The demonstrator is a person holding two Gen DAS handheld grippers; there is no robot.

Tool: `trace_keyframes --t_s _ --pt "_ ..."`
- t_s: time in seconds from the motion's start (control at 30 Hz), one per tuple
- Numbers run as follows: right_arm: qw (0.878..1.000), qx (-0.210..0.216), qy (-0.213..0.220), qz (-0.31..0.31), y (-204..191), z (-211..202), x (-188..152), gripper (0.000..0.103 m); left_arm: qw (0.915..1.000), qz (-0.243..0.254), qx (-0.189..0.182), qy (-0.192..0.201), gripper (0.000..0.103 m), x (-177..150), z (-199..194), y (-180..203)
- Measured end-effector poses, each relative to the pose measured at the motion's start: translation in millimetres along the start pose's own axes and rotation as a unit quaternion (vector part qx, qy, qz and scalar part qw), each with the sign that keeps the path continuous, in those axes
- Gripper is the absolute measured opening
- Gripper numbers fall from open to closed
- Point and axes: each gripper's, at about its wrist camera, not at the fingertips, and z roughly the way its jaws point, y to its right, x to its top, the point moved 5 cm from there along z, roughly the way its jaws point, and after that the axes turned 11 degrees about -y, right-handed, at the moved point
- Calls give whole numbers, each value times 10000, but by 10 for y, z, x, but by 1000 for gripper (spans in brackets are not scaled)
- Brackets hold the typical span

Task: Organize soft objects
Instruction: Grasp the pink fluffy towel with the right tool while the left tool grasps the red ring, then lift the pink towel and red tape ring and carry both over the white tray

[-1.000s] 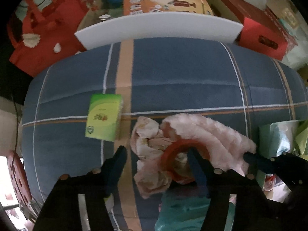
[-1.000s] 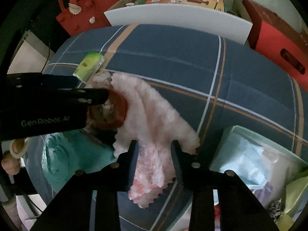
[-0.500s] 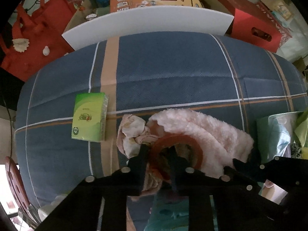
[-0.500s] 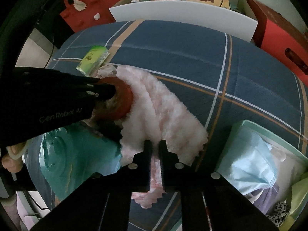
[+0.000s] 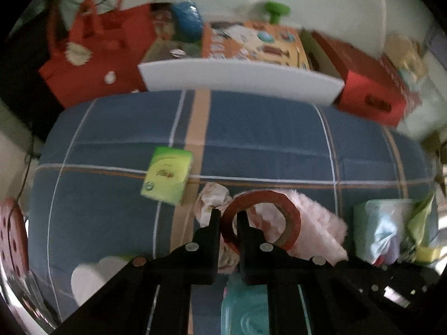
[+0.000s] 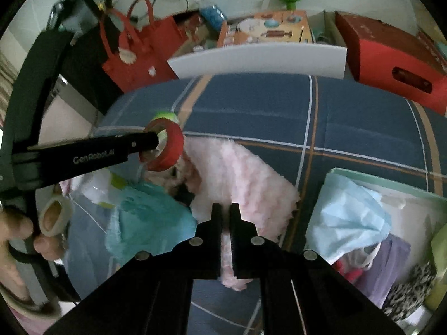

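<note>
A: Entry, left gripper (image 5: 225, 215). State?

B: Jaws clamped on the near wall of the red tape roll (image 5: 262, 219), one finger outside the ring, one inside. A second ago the fingers were spread wide around it on the bed; half a second ago they had closed in. Now the roll is lifted clear of the pink fluffy cloth (image 5: 318, 229), seen from the right wrist as held in the air above it (image 6: 164, 148).

A: Right gripper (image 6: 226, 209)?

B: Jaws nearly together, pinching a fold of the pink fluffy cloth (image 6: 240, 178); pink fabric shows in the narrow slit between the fingers. One second ago they stood open astride that edge. Pinched since half a second ago.

A: Where does the cloth lie?

B: On the blue plaid bedcover (image 6: 349, 117), left of the pale green bin (image 6: 391, 184) of masks and soft items. Crumpled patterned fabric (image 5: 212, 198) touches its left side.

A: Other items?

B: Green tissue pack (image 5: 167, 178) on the bedcover, just left of the tan stripe, position unchanged. Teal plastic bag (image 6: 145, 217) near the bed's front edge, below the raised roll. A hand (image 6: 19, 231) grips the left tool's handle, with a beige tape roll (image 6: 53, 217) held against it.

A: View shift?

B: Left camera now tilted up; more wall visible, background blurred.
</note>
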Motion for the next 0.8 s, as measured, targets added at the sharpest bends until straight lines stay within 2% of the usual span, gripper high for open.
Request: trace_keyframes --t_s 0.13,0.2,0.33,0.57,0.8 --pt "9991 48 391 186 -16 -164 -67 5 9988 -346 -5 336 12 -140 -209 -46" --pt "9974 305 526 392 -21 -217 -82 4 9980 -445 -41 437 12 -181 -249 -57" --pt "9946 395 696 657 -9 -301 -90 4 9963 -659 -283 471 12 -325 -273 20" --pt "9857 722 1014 1140 131 -436 -216 5 9939 -909 -99 609 12 -488 -290 74" --pt "9834 614 1281 1128 154 -600 -219 4 9920 -898 -89 882 12 -520 -397 73"
